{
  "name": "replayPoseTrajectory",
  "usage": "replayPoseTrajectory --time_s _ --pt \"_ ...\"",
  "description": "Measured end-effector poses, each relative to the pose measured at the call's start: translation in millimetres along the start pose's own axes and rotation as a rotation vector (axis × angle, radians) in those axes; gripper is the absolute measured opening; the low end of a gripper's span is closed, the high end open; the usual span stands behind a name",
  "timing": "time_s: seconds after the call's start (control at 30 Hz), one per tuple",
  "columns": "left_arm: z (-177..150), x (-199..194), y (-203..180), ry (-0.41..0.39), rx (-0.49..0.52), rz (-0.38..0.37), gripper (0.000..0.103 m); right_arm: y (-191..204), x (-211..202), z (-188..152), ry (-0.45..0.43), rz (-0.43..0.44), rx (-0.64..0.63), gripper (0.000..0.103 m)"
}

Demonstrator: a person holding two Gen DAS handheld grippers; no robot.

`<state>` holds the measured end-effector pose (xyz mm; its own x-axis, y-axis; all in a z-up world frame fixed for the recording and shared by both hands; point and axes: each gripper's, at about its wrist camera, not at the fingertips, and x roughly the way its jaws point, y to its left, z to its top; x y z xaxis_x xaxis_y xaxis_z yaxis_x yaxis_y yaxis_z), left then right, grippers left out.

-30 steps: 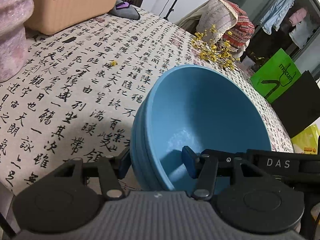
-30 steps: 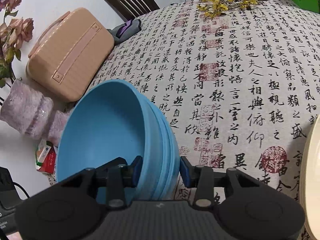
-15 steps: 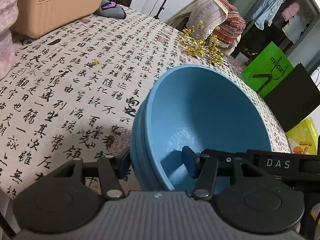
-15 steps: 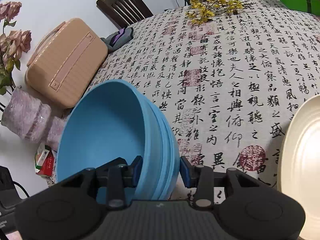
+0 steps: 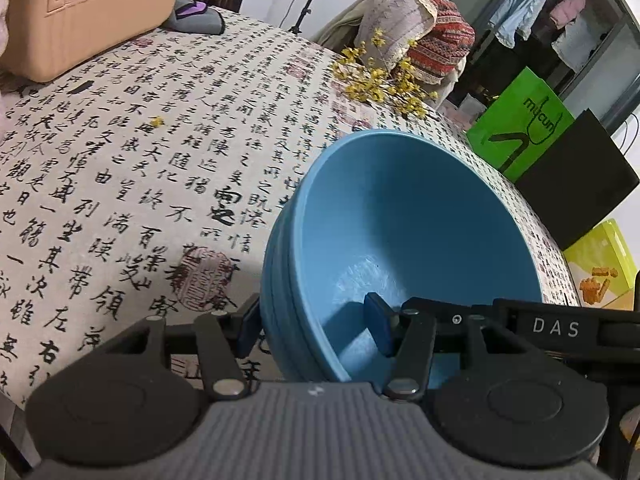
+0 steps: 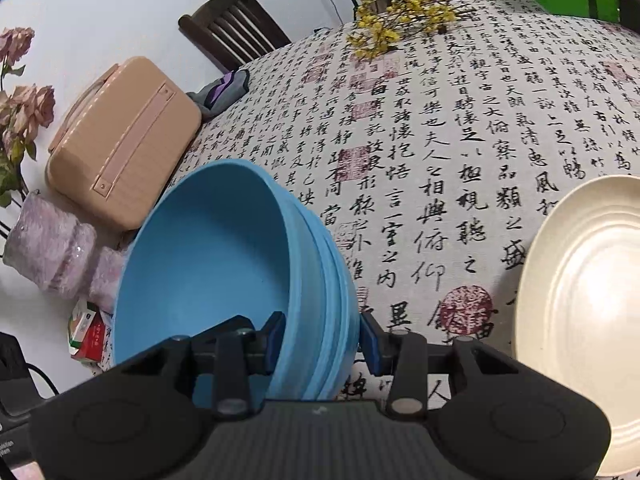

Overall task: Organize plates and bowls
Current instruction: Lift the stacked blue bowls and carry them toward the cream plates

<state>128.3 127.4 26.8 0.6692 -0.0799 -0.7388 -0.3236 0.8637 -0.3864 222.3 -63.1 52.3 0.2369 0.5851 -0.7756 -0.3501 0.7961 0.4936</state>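
A tan case (image 5: 80, 12) is sitting at the far left of the table, on the calligraphy-printed tablecloth (image 5: 132, 168), with a dark pouch (image 5: 196, 18) lying just beside it. Moving rightward in the left wrist view, the left gripper (image 5: 314, 326) is clamping the near wall of a nested stack of blue bowls (image 5: 408, 232), one blue pad pressing outside the stack and the other sitting inside the top bowl. The stack is being held tilted above the cloth, its mouth facing the camera. Beyond its rim, a sprig of yellow flowers (image 5: 380, 80) is lying near the table's far edge, and a green bag (image 5: 524, 120) is standing past the table on the right. In the right wrist view, a pink vase (image 6: 48, 256) is standing at the far left, near the case. The right gripper (image 6: 322, 340) is gripping the opposite wall of the same stack, with one pad inside the top bowl and the other against the outer bowl's side. At the far right, a cream plate (image 6: 588, 320) is resting on the cloth, well apart from the bowls.
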Motion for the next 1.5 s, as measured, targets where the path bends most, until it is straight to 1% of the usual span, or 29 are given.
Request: replayPoseTrajectory --time_s 0.43,1.5 --pt "-5 5 -31 0.007 0.044 -0.026 0.054 -27 -24 -4 -0.039 -0.013 0.032 0.04" --pt "-18 20 -86 0.025 0.096 -0.065 0.054 -79 -65 -9 -0.095 -0.027 0.09 0.04"
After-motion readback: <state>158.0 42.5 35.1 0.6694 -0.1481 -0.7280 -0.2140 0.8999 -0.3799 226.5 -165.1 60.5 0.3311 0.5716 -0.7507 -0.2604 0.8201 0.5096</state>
